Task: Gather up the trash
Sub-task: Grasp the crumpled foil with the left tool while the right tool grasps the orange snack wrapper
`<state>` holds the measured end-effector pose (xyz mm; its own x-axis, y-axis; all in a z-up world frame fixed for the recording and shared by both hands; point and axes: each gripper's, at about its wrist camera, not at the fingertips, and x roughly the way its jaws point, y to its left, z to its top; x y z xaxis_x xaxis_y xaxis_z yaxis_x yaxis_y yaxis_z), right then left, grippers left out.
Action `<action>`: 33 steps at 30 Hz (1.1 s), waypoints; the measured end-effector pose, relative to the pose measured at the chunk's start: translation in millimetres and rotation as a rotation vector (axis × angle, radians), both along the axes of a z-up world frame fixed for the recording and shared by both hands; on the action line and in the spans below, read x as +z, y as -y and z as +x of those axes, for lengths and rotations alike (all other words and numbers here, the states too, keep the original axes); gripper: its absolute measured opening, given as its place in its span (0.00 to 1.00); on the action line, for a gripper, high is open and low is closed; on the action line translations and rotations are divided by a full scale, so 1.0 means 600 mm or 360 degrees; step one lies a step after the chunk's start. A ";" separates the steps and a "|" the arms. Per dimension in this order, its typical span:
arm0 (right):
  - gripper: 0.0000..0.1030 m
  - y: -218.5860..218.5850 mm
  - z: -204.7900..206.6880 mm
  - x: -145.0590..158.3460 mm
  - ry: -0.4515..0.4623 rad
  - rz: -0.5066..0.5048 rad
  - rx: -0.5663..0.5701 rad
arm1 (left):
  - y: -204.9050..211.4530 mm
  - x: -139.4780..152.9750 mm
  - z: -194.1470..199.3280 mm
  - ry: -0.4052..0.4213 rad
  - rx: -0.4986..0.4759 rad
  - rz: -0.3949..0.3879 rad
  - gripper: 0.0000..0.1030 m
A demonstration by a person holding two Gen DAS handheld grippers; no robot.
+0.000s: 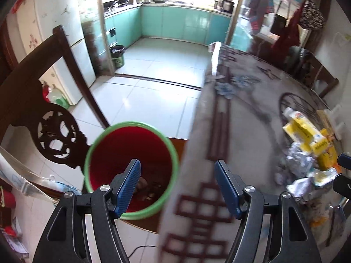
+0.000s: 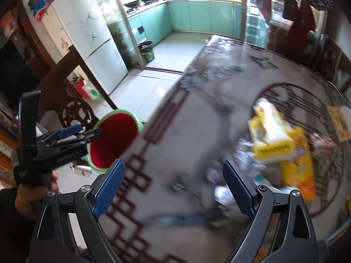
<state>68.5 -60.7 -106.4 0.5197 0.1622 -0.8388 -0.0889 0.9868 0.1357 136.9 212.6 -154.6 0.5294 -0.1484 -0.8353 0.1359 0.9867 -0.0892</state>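
Note:
A red bin with a green rim (image 1: 131, 168) stands on a chair seat at the table's left edge, with some scraps at its bottom (image 1: 144, 188). My left gripper (image 1: 178, 186) is open and empty, its left pad over the bin's mouth and its right pad over the patterned tablecloth (image 1: 241, 118). Its body (image 2: 72, 133) shows beside the bin (image 2: 116, 140) in the right wrist view, held by a hand. My right gripper (image 2: 174, 189) hangs open over the cloth with nothing between its pads. The trash pile lies to its right: yellow boxes (image 2: 274, 135), an orange packet (image 2: 298, 171), crumpled paper (image 2: 221, 192) and foil (image 1: 300, 160).
A dark carved chair back (image 1: 54, 131) rises left of the bin. Behind it are a white fridge (image 2: 87, 37) and a fire extinguisher (image 2: 80, 87). A second bin (image 1: 117, 55) stands at the kitchen doorway. Another chair (image 1: 324, 81) is at the table's far right.

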 end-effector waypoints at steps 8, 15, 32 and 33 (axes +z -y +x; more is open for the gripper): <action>0.96 0.153 -0.098 -0.074 -0.0271 -0.0196 0.0159 | 0.157 0.009 -0.076 -0.0050 -0.0198 -0.0063 0.67; 0.96 0.199 -0.146 -0.175 -0.0517 -0.0332 0.0441 | 0.273 -0.006 -0.126 -0.0125 -0.0313 -0.0045 0.67; 0.26 0.261 -0.161 -0.156 -0.0388 0.0014 0.0262 | 0.421 -0.068 -0.144 -0.0297 -0.0548 0.0027 0.67; 0.26 0.271 -0.162 -0.141 -0.0349 0.0044 0.0218 | 0.427 -0.076 -0.139 -0.0318 -0.0553 0.0021 0.67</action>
<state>-28.5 -223.5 -191.2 0.2978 0.2432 -0.9231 -0.1872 0.9631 0.1933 53.6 -43.8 -200.4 0.2763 -0.2785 -0.9198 0.4428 0.8864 -0.1353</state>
